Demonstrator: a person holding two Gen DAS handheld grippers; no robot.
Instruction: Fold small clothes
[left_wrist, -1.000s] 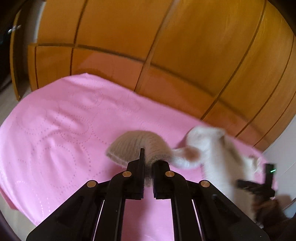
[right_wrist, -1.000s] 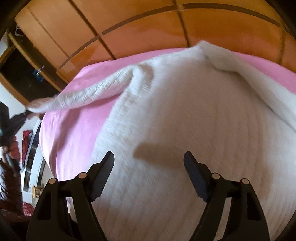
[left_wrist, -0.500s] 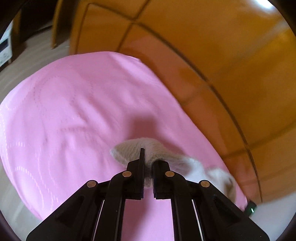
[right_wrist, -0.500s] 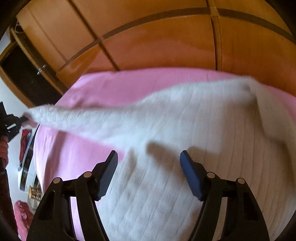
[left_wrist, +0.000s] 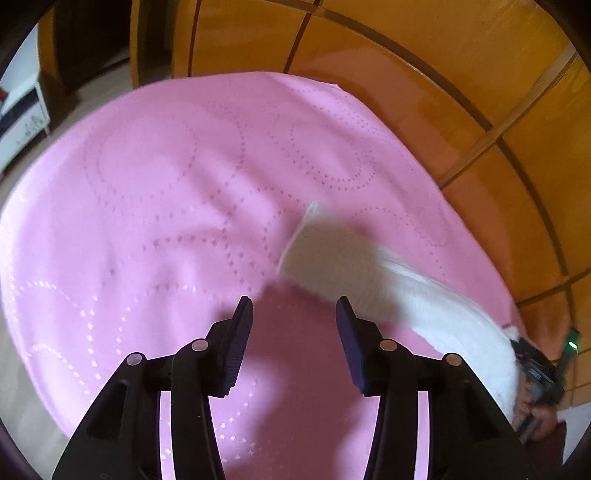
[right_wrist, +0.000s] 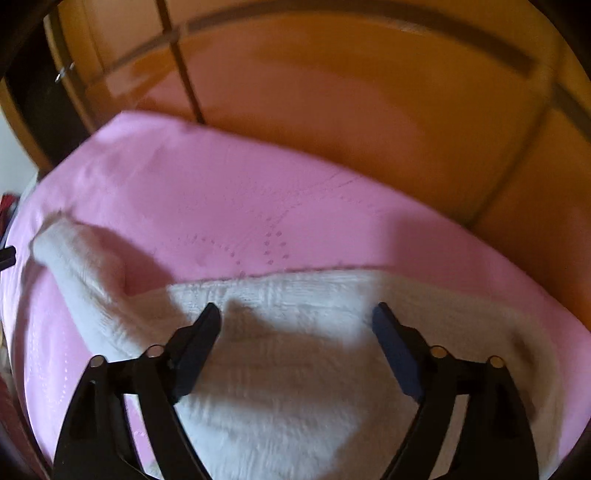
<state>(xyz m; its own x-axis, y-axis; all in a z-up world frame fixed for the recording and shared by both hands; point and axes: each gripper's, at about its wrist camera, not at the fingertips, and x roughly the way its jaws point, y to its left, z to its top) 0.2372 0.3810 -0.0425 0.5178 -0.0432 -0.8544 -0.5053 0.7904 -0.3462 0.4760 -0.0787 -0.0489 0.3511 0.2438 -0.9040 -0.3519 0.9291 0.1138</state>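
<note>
The white knitted garment (right_wrist: 295, 369) lies on the pink sheet (left_wrist: 166, 184). The left wrist view shows only one sleeve (left_wrist: 332, 254) lying flat, just ahead of the left hand-held gripper (left_wrist: 294, 310), whose jaws have just been opening and stand apart with nothing between them. The right wrist view shows the wide body of the garment under the right hand-held gripper (right_wrist: 297, 314), whose jaws have just been opening wider and grip nothing. Behind the sheet are orange wooden panels (right_wrist: 351, 110).
</note>
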